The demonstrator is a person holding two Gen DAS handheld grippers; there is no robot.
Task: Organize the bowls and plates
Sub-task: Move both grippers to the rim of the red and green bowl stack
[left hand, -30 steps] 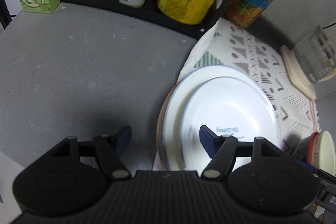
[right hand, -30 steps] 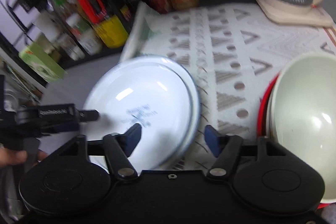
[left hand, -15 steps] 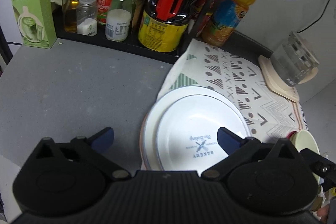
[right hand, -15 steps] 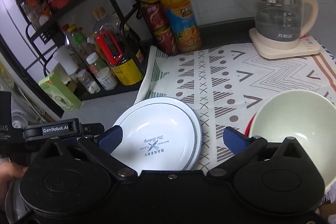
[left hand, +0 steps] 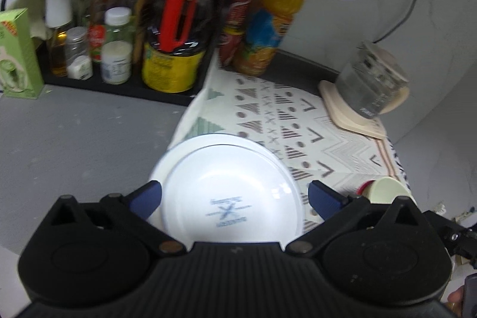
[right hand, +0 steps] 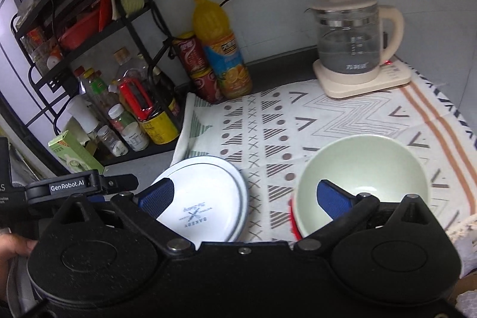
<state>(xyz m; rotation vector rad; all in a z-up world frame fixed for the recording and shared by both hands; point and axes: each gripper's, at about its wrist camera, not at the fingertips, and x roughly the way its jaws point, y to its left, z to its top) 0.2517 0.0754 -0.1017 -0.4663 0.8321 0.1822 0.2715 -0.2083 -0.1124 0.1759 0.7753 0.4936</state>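
Note:
A stack of white plates [left hand: 229, 192] with a blue rim and a printed logo sits on the left edge of the patterned cloth [left hand: 298, 121]; it also shows in the right wrist view [right hand: 205, 198]. A pale green bowl [right hand: 366, 169] sits nested on a red-rimmed one to its right; the bowl also shows in the left wrist view [left hand: 387, 192]. My left gripper [left hand: 235, 197] is open and empty, raised above the plates. My right gripper [right hand: 244, 195] is open and empty, raised between plates and bowl.
A black rack [right hand: 89, 55] with bottles and jars stands at the back left. An orange juice bottle [right hand: 220, 46] and red cans [right hand: 196, 67] stand against the wall. A glass kettle [right hand: 351, 43] sits on its base at the back right. A green carton [left hand: 16, 52] stands on the grey counter [left hand: 74, 145].
Both grippers have opened wide and drawn back and upward from the plates. The plates and bowls lie still on the cloth.

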